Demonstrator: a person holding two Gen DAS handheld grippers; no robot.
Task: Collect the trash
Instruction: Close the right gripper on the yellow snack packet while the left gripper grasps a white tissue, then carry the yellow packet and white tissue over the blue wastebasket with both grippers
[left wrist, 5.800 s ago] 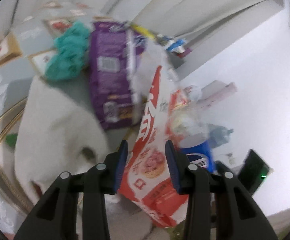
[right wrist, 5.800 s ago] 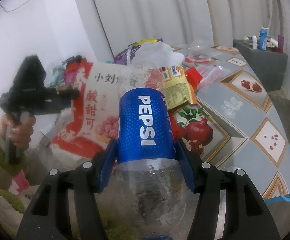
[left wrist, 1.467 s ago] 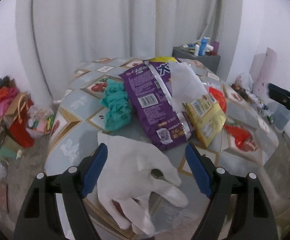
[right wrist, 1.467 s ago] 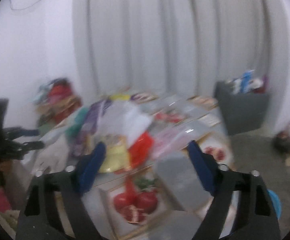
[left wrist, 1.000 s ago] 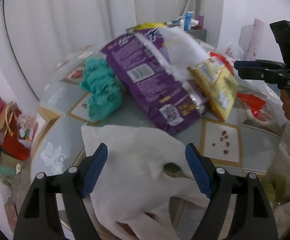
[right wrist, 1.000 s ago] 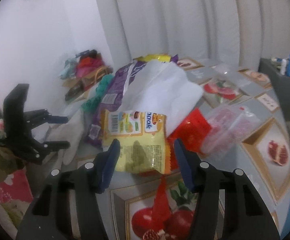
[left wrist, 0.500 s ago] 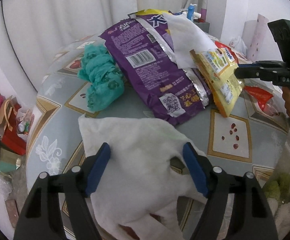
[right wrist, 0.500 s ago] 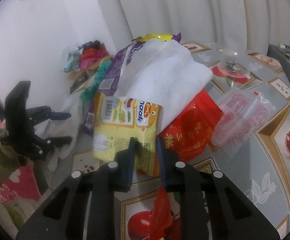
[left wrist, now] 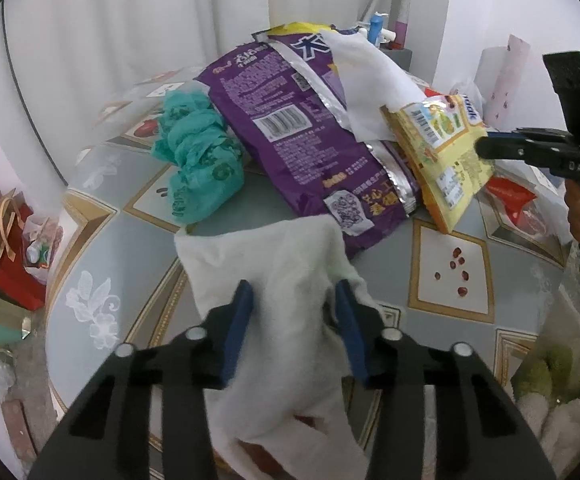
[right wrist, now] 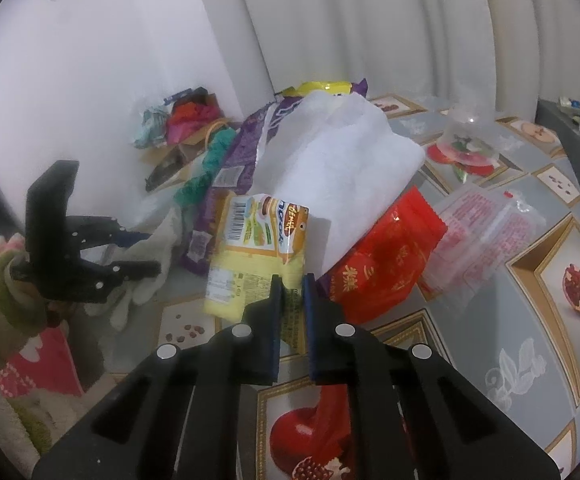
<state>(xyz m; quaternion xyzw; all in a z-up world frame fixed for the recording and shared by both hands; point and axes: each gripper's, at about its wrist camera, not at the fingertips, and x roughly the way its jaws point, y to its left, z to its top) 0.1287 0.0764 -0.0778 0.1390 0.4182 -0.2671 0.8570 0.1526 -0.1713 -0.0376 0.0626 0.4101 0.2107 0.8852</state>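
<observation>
Now yellow snack packet pinched in closing right claw, edge between pads.

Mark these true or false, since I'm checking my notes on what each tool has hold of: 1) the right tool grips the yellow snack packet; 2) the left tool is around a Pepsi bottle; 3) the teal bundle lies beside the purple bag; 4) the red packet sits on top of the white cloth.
1) True: the right tool pinches the yellow snack packet, jaws closing.
2) False: the left tool is closing around the white glove; no bottle shows.
3) True: the teal bundle touches the purple bag.
4) False: the red packet lies beside the white cloth, partly under it.
</observation>
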